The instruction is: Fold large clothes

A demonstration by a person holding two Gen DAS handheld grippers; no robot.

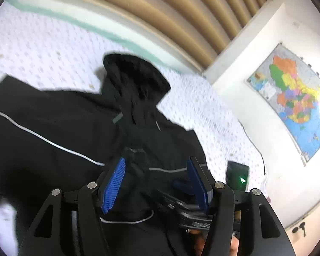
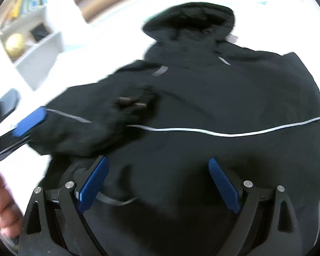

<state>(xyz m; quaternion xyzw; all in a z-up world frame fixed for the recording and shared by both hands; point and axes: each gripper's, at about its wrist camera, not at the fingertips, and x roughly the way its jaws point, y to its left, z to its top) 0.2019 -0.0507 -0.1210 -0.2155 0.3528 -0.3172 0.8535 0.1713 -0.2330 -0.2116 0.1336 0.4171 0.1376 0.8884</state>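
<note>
Item: black hooded jacket [image 1: 70,119], spread on the white dotted bed [image 1: 42,49], hood at the far end; left tongs [image 1: 155,175] and right tongs [image 2: 157,181] both apart, holding nothing; advice: pinch one sleeve cuff cleanly, fold it inward flat.

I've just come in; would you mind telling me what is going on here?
A person holding a gripper in each hand is folding a black hooded jacket spread on a white bed. The left gripper is open over a sleeve folded in across the jacket's body. The right gripper is open above the jacket and grips nothing.
</note>
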